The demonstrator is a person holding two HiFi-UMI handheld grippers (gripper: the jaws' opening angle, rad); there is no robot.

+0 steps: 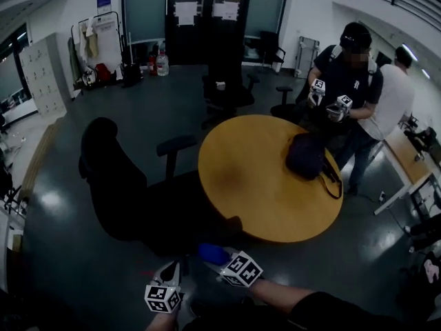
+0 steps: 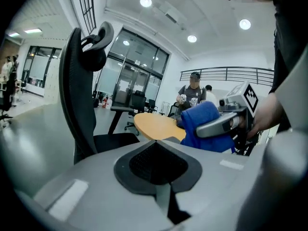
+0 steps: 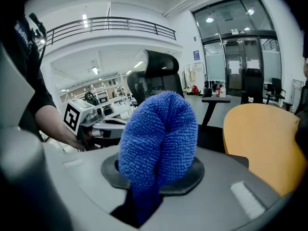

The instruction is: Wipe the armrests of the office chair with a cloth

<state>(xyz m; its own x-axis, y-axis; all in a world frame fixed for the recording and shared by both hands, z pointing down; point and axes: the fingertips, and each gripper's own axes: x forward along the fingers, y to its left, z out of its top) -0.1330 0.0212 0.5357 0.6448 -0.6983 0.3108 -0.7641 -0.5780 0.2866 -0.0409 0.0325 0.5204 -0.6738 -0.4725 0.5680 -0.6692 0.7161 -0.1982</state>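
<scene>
While the jaws of the right gripper [image 3: 155, 177] are clamped on the lower fold of the blue cloth [image 3: 159, 138], the rest of it bulges up and out past the tips in a thick doubled roll. The left gripper [image 2: 156, 148] has its jaws pressed together with nothing between them. It is held just left of the right one, near it but apart, and does not touch the cloth. In the head view both grippers sit low, off the near edge of the round yellow table [image 1: 262, 205], and the cloth points toward the near side of the black office chair [image 1: 114, 185]. Whether the cloth touches the chair cannot be told. The chair's one plainly visible armrest [image 1: 176, 145] stands at the far side of the seat, close to the table's left edge and well apart from the cloth. A dark bag [image 1: 306, 155] lies near the table's right edge.
</scene>
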